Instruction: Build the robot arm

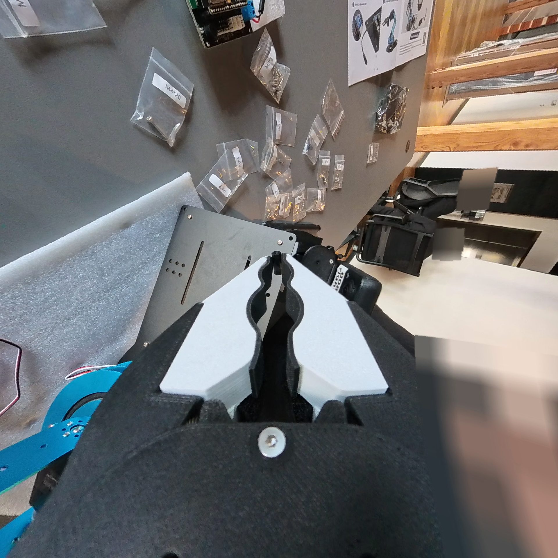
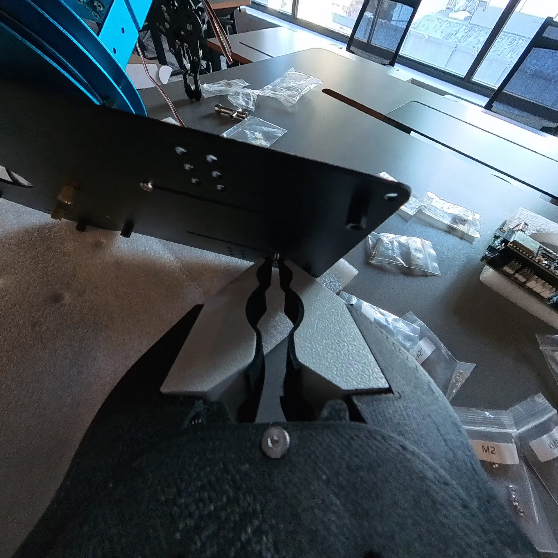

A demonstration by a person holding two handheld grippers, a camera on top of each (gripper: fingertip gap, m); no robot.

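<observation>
The left gripper [image 1: 277,260] has its jaws closed on a small black spacer [image 1: 276,256] at the edge of the black plate [image 1: 223,250], which is tilted above the foam sheet [image 1: 90,271]. The right gripper [image 2: 274,262] pinches a screw [image 2: 275,256] under the same edge. With holds this narrow, either part could slip and the plate drop among the bags [image 1: 280,199] on the desk [image 1: 75,136].

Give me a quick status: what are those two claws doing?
Left gripper shut on small black post. Right gripper pinching black plate's edge. Screw bags scattered nearby.
</observation>
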